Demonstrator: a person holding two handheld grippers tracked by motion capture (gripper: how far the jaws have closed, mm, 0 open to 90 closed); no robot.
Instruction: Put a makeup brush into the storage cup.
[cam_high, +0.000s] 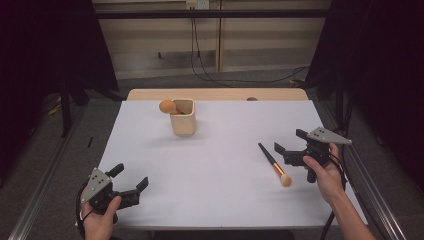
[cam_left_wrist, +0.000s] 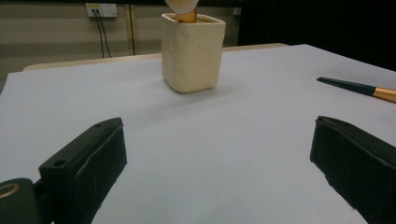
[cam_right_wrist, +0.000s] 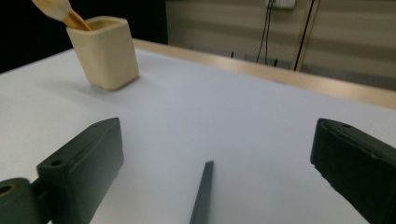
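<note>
Right claw nears one of two brushes.

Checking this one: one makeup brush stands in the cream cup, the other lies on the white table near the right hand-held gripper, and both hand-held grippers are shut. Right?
Not quite. Both the left hand-held gripper and right hand-held gripper are open, jaws spread wide and holding nothing, as each gripper view shows. The rest holds: one brush stands in the cream cup, the other brush lies on the white table.

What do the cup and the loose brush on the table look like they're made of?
Cup: likely matte ceramic or plaster, cream, thick-walled, slightly uneven surface.
Brush: dark glossy handle, probably painted wood or plastic; shiny copper-coloured ferrule, likely metal; pale soft bristle head.
</note>
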